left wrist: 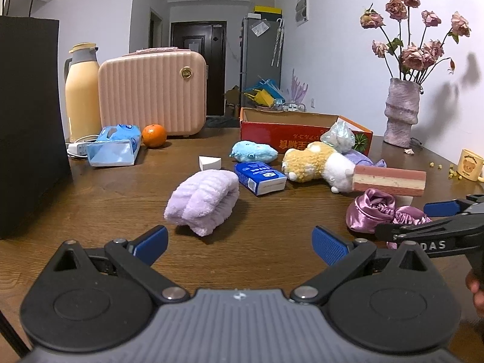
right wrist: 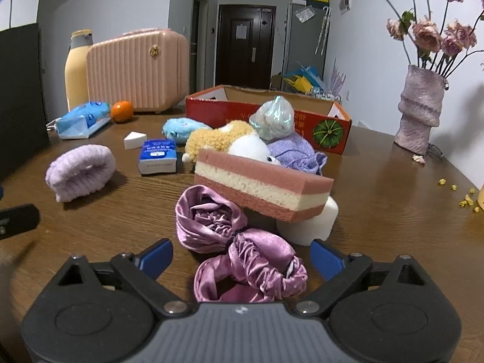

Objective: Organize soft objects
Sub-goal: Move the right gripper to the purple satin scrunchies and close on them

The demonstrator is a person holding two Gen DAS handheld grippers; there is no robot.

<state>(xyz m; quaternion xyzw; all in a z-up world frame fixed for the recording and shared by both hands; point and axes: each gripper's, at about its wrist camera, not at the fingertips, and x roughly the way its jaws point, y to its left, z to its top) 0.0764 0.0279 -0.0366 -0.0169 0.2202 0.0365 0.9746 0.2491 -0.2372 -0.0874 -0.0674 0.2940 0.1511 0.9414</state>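
Right wrist view puts the purple satin scrunchie bundle (right wrist: 239, 251) at the centre bottom, lying on the brown wooden table (right wrist: 393, 211) between the blue pads of the right gripper (right wrist: 242, 260), whose jaws stand wide apart and do not press on the fabric. At 12 o'clock from the satin, touching its far edge, a pink-and-cream layered sponge (right wrist: 266, 184) rests tilted, its right end propped on a white foam block (right wrist: 308, 227). Beyond the sponge, at 12 o'clock, a yellow-and-white plush toy (right wrist: 224, 140) lies against a lilac knitted cloth (right wrist: 293, 151), with a crinkled iridescent bag (right wrist: 273, 118) on top. Behind them stands an open red cardboard box (right wrist: 272, 106). At 10 o'clock from the satin a blue tissue pack (right wrist: 158, 155) lies flat, a white wedge sponge (right wrist: 134, 139) and a fuzzy blue plush (right wrist: 181, 130) just past it. At 9 o'clock a lavender fleece roll (right wrist: 80, 172) sits well apart.

Left wrist view shows the left gripper (left wrist: 240, 246) with its jaws spread and nothing between them, low over bare table, the lavender roll near at 11 o'clock. The right gripper enters from 3 o'clock beside the satin bundle. Farther off at 10 o'clock sit an orange (left wrist: 154, 135), a blue wet-wipe pack (left wrist: 116, 145), a pink ribbed case (left wrist: 152, 92) and a yellow thermos jug (left wrist: 81, 90); a textured vase (left wrist: 400, 112) of dried roses stands at 2 o'clock.
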